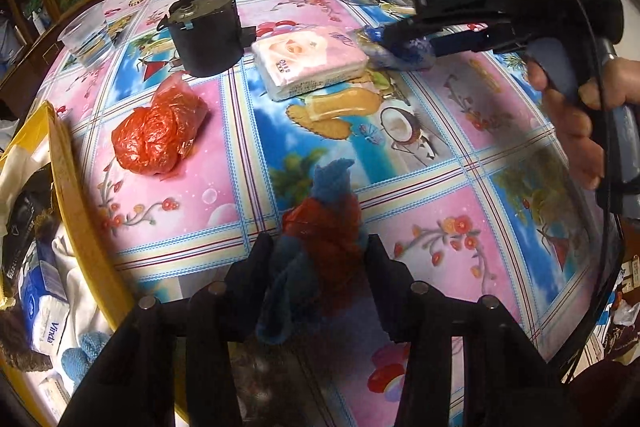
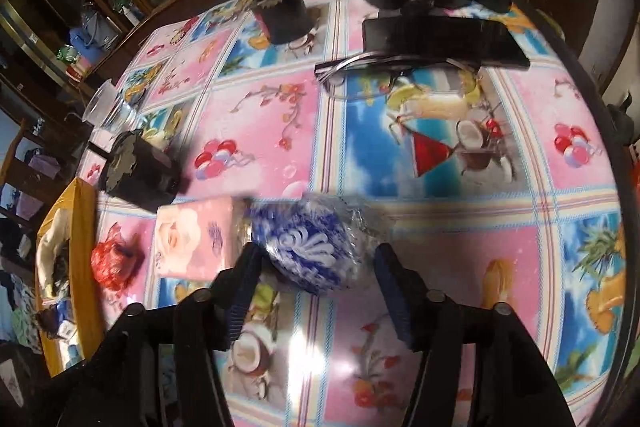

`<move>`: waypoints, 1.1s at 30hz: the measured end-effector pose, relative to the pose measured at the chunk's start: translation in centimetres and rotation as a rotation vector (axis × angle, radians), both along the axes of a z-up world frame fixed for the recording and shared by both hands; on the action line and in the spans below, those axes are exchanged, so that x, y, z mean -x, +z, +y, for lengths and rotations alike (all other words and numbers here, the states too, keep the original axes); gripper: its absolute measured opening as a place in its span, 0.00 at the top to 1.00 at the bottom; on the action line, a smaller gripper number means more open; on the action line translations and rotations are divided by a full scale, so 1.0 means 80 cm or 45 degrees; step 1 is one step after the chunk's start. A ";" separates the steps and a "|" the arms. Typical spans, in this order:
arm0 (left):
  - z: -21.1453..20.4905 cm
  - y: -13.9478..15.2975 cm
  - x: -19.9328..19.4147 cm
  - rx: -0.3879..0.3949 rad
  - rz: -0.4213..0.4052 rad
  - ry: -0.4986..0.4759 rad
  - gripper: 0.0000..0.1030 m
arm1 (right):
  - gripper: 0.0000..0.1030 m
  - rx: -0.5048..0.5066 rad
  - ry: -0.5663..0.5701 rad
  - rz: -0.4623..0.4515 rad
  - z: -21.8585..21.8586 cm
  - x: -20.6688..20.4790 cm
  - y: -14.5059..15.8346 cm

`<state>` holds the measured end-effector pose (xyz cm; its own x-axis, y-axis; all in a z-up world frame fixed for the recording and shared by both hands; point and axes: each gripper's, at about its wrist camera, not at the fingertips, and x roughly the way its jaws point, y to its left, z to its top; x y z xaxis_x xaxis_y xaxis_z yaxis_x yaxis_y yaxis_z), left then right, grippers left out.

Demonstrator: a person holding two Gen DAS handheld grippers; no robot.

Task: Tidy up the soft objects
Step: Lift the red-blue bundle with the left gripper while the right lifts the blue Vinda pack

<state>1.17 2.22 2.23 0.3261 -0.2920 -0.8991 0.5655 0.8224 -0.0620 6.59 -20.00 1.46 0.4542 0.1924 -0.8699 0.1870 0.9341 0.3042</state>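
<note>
Left wrist view: the left hand-held gripper (image 1: pixel 320 247) has its jaws drawn in narrow on a cloth bundle (image 1: pixel 320 223), a blue terry rag bunched with a dark red piece, its blue tip standing up past the fingertips. The bundle sits low over the surface (image 1: pixel 440 227), which is covered with a glossy pink-and-blue picture cloth. Taking the tissue pack (image 1: pixel 310 65) as landmark, a flat soft pack with a pale rose print: the cloth bundle is well in front of it, toward the camera. A crumpled red bag (image 1: pixel 160 133) lies to the pack's left and nearer the camera, apart from it. A black motor (image 1: pixel 206 35) stands just behind the pack's left end. A blue-and-white ball (image 1: pixel 400 47) in clear wrap lies against the pack's right end, and the right hand-held gripper (image 1: pixel 396 45) reaches in from the right, its fingers around that ball; a hand (image 1: pixel 580 115) grips its handle. A yellow box (image 1: pixel 60 155) holding soft goods sits off the surface's left edge, far left of the pack.

Right wrist view: the right hand-held gripper (image 2: pixel 316 259) stands about half open. The ball (image 2: pixel 312 247), deep blue with white swirls under crinkled film, lies between the fingers; the left finger is close against it, the right finger clear of it. The ball touches the right end of the tissue pack (image 2: pixel 196 239). The red bag (image 2: pixel 114 261) is left of the pack, and the motor (image 2: pixel 140 171) is behind it.
</note>
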 end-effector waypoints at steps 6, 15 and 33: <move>0.001 0.000 -0.004 0.007 0.002 0.001 0.56 | 0.56 -0.052 0.046 0.028 0.019 0.077 0.010; -0.001 0.001 -0.010 0.014 0.014 -0.007 0.60 | 0.62 -0.071 -0.060 0.026 0.030 0.173 0.007; 0.024 0.019 0.007 0.059 0.012 -0.018 0.60 | 0.39 0.130 0.116 0.018 0.041 0.177 0.048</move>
